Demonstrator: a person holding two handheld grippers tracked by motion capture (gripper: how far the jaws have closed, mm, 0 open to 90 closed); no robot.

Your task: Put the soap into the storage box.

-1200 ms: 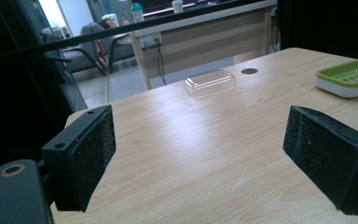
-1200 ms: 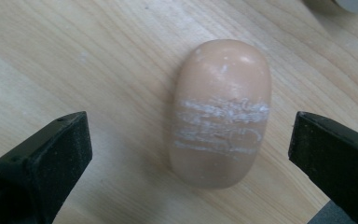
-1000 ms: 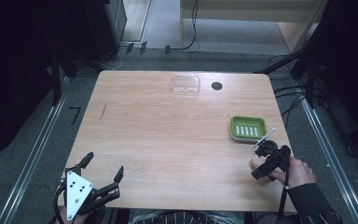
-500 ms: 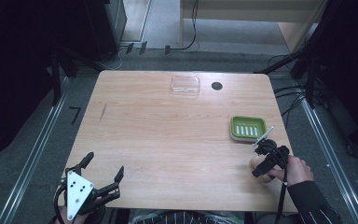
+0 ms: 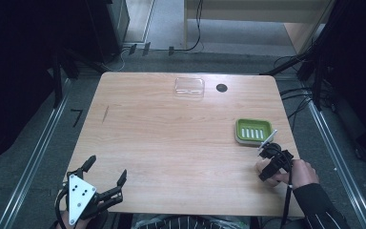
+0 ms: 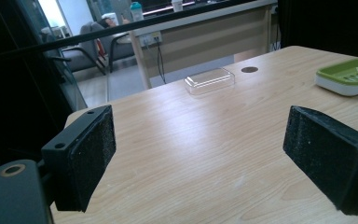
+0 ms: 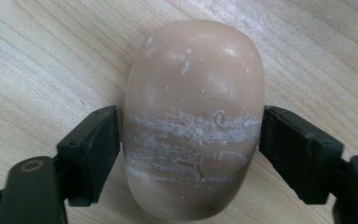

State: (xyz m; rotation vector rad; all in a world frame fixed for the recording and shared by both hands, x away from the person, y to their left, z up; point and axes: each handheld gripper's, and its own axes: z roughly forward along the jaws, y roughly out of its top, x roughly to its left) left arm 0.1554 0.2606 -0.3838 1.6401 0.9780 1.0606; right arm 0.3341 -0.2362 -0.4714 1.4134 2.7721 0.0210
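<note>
Left gripper (image 5: 106,175) sits at the near-left table corner, jaws spread wide with nothing between the pads (image 6: 93,154), grey plate facing up. Right gripper (image 5: 270,162) is at the near-right edge, held by a hand (image 5: 301,172) in a dark sleeve, pointing down at the tabletop. Its jaws are closed in on both sides of the soap (image 7: 193,116).

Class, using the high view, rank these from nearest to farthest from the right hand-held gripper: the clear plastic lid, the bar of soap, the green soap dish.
1. Bar of soap, between the right hand-held gripper's jaws.
2. Green soap dish, just beyond, near the table's right edge.
3. Clear plastic lid, at the far edge, centre.
</note>
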